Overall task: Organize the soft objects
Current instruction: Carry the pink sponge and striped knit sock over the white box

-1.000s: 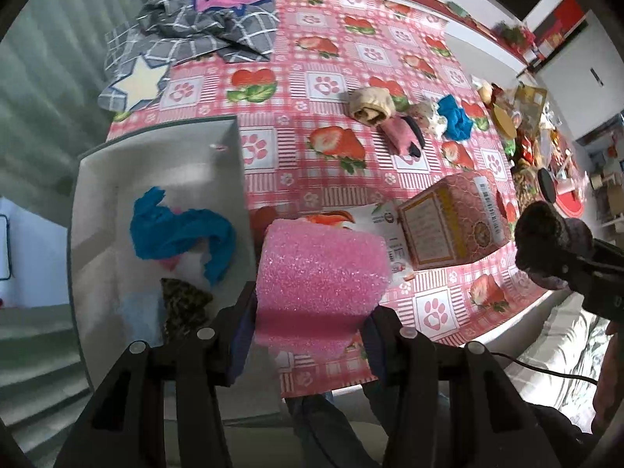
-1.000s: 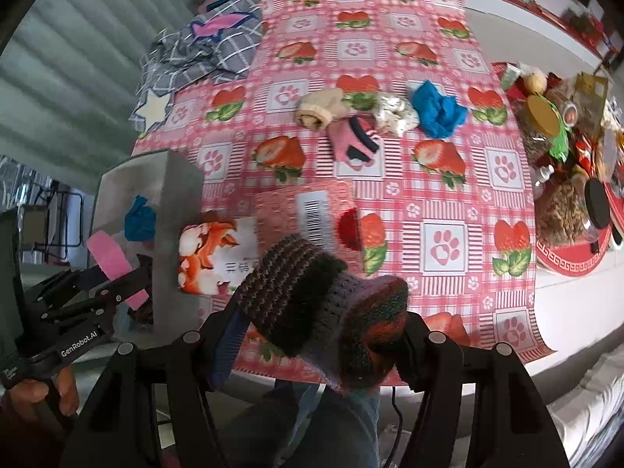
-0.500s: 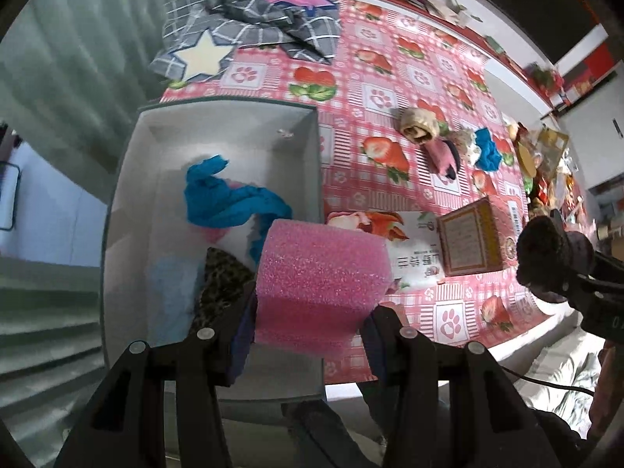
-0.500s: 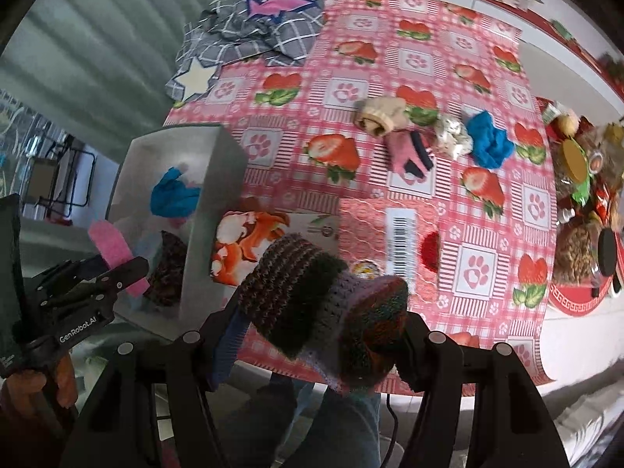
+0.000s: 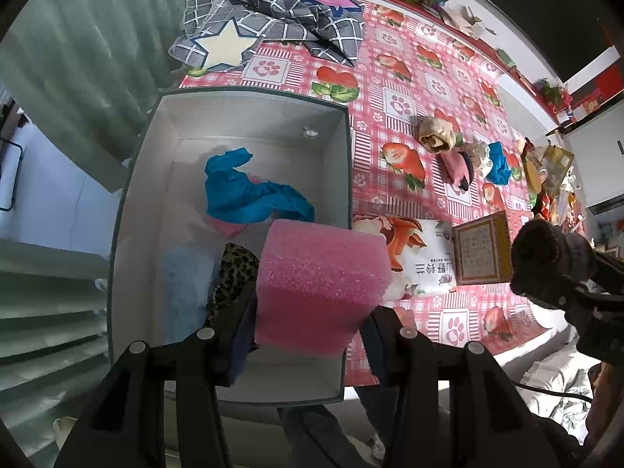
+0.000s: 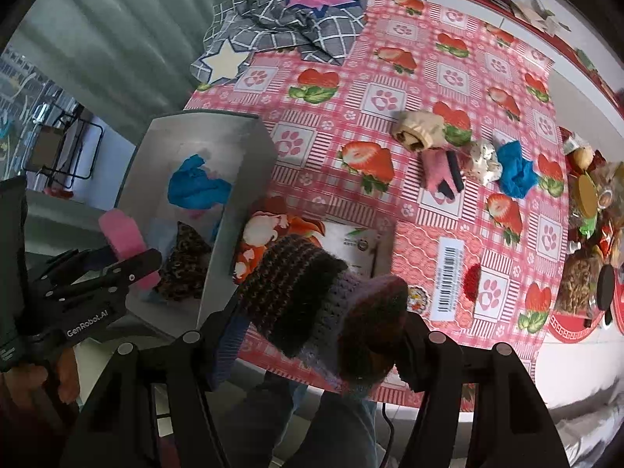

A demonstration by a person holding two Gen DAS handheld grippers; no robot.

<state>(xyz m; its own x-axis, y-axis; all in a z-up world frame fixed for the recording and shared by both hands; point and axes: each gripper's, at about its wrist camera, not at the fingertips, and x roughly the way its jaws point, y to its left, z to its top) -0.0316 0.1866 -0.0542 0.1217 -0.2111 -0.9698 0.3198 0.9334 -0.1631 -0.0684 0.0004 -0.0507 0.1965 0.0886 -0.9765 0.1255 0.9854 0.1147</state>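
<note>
My left gripper is shut on a pink foam sponge and holds it above the near right part of the open grey box; the sponge also shows in the right wrist view. The box holds a blue cloth, a leopard-print piece and a pale blue cloth. My right gripper is shut on a dark striped knitted hat, held above the table's near edge, right of the box.
On the pink strawberry tablecloth lie a beige roll, a pink glove, a speckled bundle, a blue cloth, a pink carton, a fox-print packet and a grey checked blanket. Jars and snacks crowd the right edge.
My left gripper has carried the pink sponge leftward from above the tablecloth to above the box. My right gripper, holding the hat, has shifted left toward the box.
</note>
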